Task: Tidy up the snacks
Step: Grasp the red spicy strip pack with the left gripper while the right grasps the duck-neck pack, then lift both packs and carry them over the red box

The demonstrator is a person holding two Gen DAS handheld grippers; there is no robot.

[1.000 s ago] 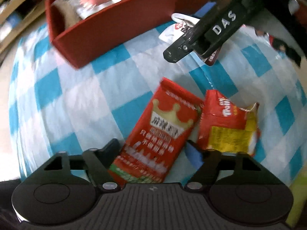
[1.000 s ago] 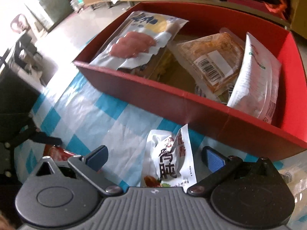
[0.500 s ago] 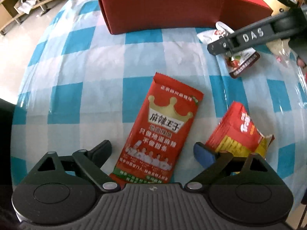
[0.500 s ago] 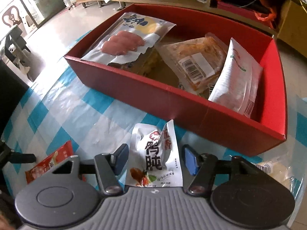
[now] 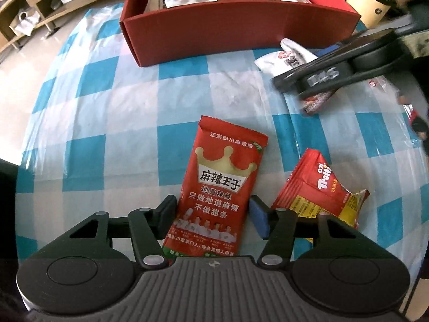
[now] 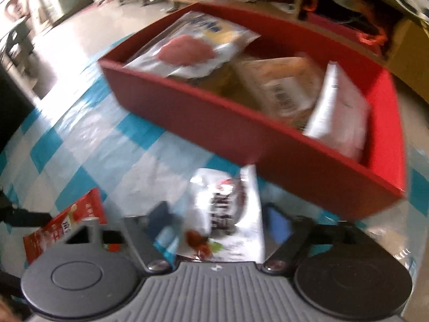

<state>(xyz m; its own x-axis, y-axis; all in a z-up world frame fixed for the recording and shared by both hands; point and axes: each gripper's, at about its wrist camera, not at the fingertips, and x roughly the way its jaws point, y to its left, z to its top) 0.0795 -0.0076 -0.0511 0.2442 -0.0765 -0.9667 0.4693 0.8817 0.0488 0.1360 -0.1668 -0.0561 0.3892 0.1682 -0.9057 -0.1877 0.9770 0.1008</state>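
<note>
A long red packet with a gold crown (image 5: 222, 182) lies flat on the blue-checked cloth (image 5: 120, 107). My left gripper (image 5: 211, 214) points down over its near end. Its jaws are closing and both pads touch the packet's long sides. A crumpled white packet (image 6: 225, 206) lies just in front of the red box (image 6: 241, 134), between the jaws of my right gripper (image 6: 219, 220). Those jaws are closing, with a thin strip of cloth still showing beside the left pad. That view is blurred. The left wrist view shows the right gripper (image 5: 289, 88) over the white packet (image 5: 287, 56).
The red box (image 5: 241, 35) at the far side holds several snack packets. A torn red and yellow Trolli packet (image 5: 319, 187) lies right of the crown packet. A paper cup (image 5: 367, 2) stands past the box's right corner. Shelves and floor lie beyond the table.
The left jaws went wide, then came in against the red crown packet, and the left view rolled. The right jaws narrowed from wide open around the white packet.
</note>
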